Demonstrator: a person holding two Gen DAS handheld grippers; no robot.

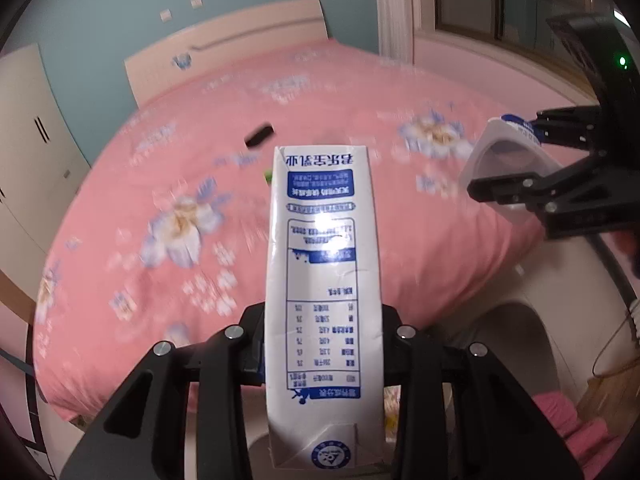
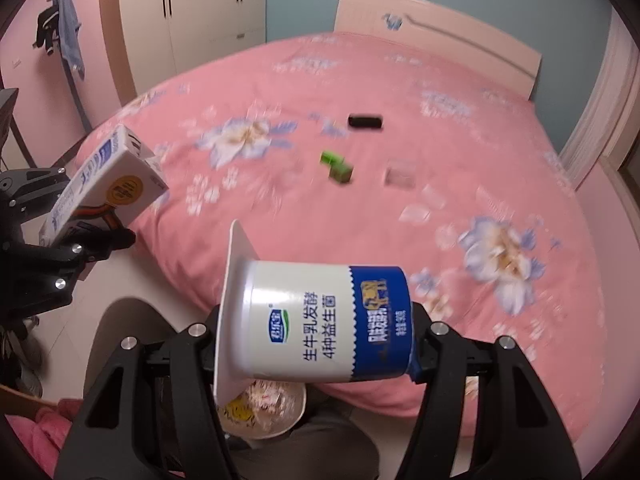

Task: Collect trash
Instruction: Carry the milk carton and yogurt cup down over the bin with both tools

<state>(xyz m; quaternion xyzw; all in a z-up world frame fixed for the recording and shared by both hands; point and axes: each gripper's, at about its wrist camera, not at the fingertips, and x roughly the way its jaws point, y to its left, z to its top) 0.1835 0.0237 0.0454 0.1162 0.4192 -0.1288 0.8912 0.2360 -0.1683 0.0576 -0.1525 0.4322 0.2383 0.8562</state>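
My left gripper [image 1: 322, 344] is shut on a white and blue milk carton [image 1: 324, 280], held upright off the foot of the pink bed; the carton also shows in the right wrist view [image 2: 108, 184]. My right gripper [image 2: 316, 332] is shut on a white and blue yogurt cup [image 2: 320, 324], lying sideways with its mouth to the left; the cup also shows in the left wrist view [image 1: 504, 164]. On the bed lie a green scrap [image 2: 338, 166], a black object [image 2: 365, 121] and clear plastic pieces [image 2: 400, 178].
A pink flowered bedspread [image 2: 400, 80] covers the bed. A bin with trash [image 2: 266, 412] sits on the floor below my right gripper. A wardrobe [image 2: 200, 4] stands at the back left, a curtain and window [image 1: 472, 0] on the right.
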